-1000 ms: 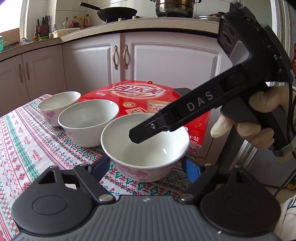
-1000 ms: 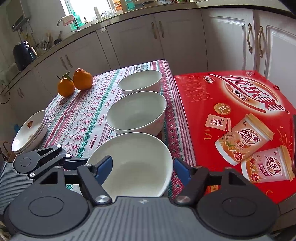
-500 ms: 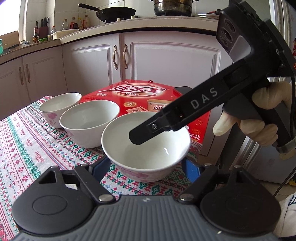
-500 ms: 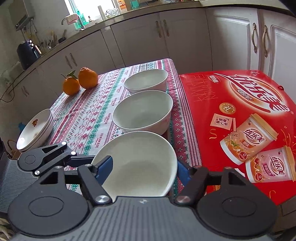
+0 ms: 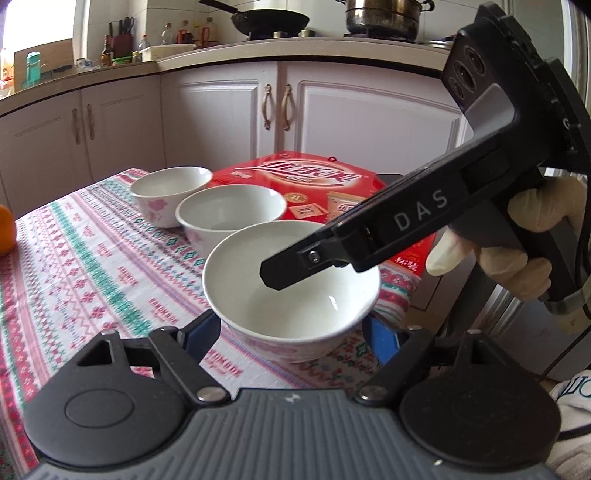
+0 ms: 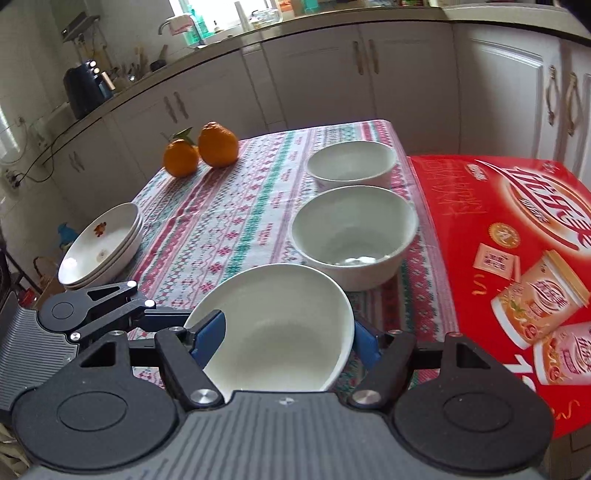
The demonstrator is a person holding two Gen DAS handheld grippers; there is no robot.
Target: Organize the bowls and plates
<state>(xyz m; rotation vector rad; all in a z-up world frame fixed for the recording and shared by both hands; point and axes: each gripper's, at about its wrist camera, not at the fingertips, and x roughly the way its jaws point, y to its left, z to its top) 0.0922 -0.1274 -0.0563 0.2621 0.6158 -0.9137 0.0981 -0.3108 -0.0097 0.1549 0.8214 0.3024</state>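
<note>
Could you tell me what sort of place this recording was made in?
It looks like a home kitchen. White cabinets run under a counter carrying a black pan and a steel pot, with a sink tap by the window, and bowls on a table with a patterned tablecloth.

1. The left wrist view looks forward and downward over its own gripper (image 5: pixel 291 328), close to the nearest bowl (image 5: pixel 291 295), toward white cabinets (image 5: pixel 332 122).
2. The right wrist view sits equally near, angled down along the table toward the oranges (image 6: pixel 201 149).
3. Both share the three-bowl row and the red box (image 6: pixel 517 236).
</note>
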